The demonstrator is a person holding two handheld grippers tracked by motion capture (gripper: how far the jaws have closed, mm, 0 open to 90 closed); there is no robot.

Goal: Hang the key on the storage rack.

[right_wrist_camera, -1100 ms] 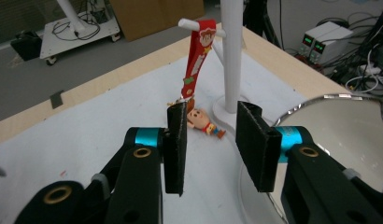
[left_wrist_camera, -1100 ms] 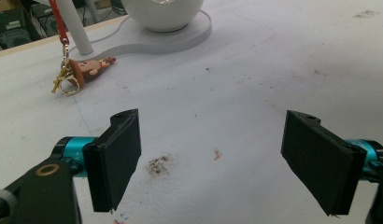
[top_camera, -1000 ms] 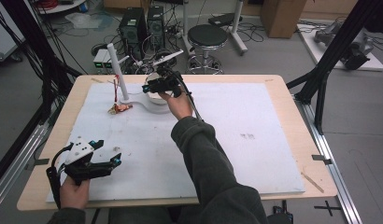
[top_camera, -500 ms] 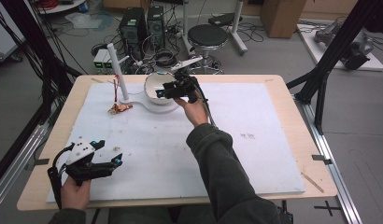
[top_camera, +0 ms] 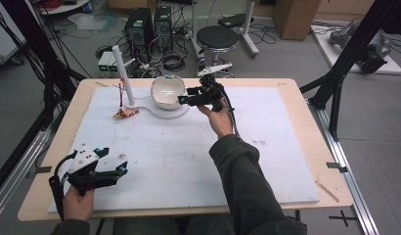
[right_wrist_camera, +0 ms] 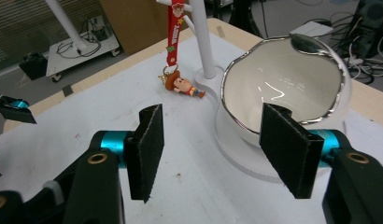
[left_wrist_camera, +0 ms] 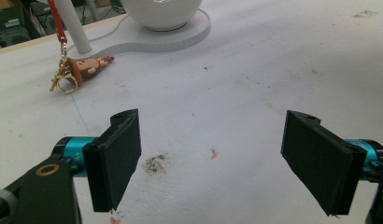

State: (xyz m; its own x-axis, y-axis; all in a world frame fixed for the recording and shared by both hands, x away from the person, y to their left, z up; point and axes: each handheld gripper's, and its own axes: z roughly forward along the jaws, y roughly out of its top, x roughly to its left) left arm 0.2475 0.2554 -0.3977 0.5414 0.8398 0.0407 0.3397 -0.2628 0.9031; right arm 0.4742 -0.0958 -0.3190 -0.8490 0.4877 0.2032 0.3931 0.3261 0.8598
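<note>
Since the earlier frame, the right gripper [top_camera: 181,100] has moved rightward from the post [top_camera: 124,76] to the bowl [top_camera: 167,91], jaws just opened, empty. Straddle the near rim squarely before closing. Left gripper [top_camera: 121,170], open, rests well apart.

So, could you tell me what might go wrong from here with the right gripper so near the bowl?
The right gripper, jaws just opening with nothing between them, sits beside the tilted bowl; a bump might rock it off its stand. A sweep toward the keychain could snag its red strap or knock the post.
</note>
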